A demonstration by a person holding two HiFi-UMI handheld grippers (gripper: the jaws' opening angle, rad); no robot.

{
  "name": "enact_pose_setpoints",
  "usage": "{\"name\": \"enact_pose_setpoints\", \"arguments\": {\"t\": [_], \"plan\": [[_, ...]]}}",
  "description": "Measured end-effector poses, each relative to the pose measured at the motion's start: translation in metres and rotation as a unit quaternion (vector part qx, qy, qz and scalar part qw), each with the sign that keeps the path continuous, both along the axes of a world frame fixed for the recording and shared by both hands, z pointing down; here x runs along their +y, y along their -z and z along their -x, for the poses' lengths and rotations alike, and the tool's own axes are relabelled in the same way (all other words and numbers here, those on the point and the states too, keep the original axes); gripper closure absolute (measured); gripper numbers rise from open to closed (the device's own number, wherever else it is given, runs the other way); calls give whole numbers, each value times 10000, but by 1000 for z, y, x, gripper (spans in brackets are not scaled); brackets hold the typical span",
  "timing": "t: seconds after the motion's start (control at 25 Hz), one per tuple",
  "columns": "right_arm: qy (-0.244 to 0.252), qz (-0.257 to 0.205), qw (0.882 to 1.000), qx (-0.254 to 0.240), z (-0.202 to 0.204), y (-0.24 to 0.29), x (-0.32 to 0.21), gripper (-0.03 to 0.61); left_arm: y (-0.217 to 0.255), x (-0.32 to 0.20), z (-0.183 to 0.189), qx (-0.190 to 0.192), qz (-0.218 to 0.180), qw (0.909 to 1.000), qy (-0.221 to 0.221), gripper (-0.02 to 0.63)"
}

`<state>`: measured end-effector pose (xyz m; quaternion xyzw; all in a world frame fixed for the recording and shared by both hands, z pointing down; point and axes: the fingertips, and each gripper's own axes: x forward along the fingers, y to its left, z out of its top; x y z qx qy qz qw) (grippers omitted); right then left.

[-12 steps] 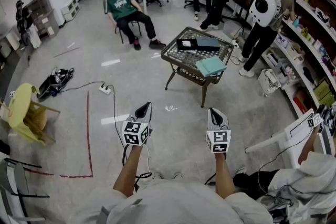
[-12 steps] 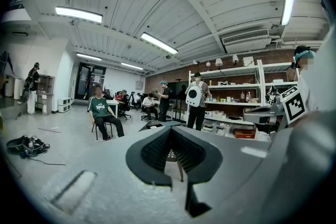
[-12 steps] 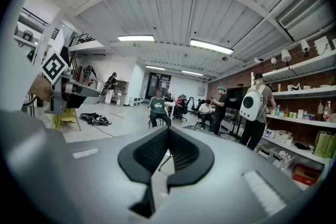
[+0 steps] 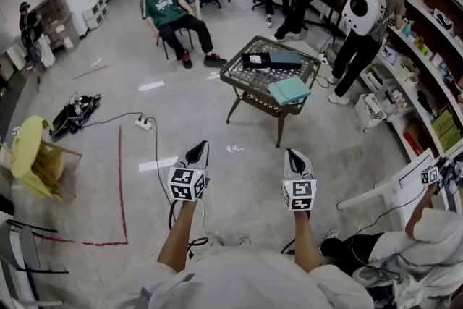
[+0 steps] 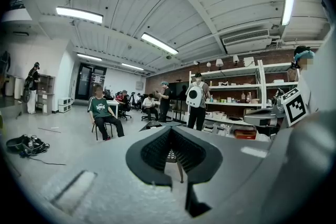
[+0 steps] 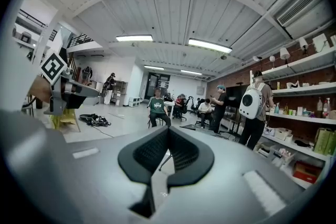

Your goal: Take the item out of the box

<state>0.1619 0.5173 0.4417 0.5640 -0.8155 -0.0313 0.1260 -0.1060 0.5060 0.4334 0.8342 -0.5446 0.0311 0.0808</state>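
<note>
- Low dark table with openwork top (image 4: 244, 85): standing mid-floor, taken as landmark.
- Flat black box (image 4: 257, 60): lying on table top, far side; contents too small to tell.
- Flat teal pad (image 4: 289, 90): lying at table's near right corner.
- Left gripper (image 4: 198, 149): hovering well short of table, off its near left, pointing toward it; jaws pressing together, gripping nothing.
- Right gripper (image 4: 294, 156): hovering well short of table's near side; jaws likewise meeting, empty.
- Person in green shirt (image 4: 168, 9): sitting beyond table, to left.

The left gripper (image 5: 170, 129), jaws together, faces the table (image 5: 159, 124).
</note>
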Motion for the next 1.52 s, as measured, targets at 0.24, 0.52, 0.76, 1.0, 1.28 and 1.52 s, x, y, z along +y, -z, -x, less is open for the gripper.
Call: {"name": "enact_pose_setpoints", "arguments": {"t": [0.24,0.52,0.76,1.0,1.28,1.52], "plan": [[-31,40,10000,-24,-2,-4,1,577,-5,2,1,15,50,10000,24,609],[35,15,9999,-148,-9,-3,-2,577,-1,-1,-9,-8,15,10000,41,609],[104,3,9997,-206,-27,-7,-10,577,-3,-5,-32,-59,9,10000,72,609],[154,-46,9996,-251,-37,-5,-18,577,-5,-14,-45,-73,-2,9999,105,609],[182,32,9996,-227,-43,-14,-36,577,-14,-31,-54,-65,58,9999,97,609],[195,69,9996,-176,-31,-23,-79,577,-27,-75,-49,-29,113,9999,40,609]]}}
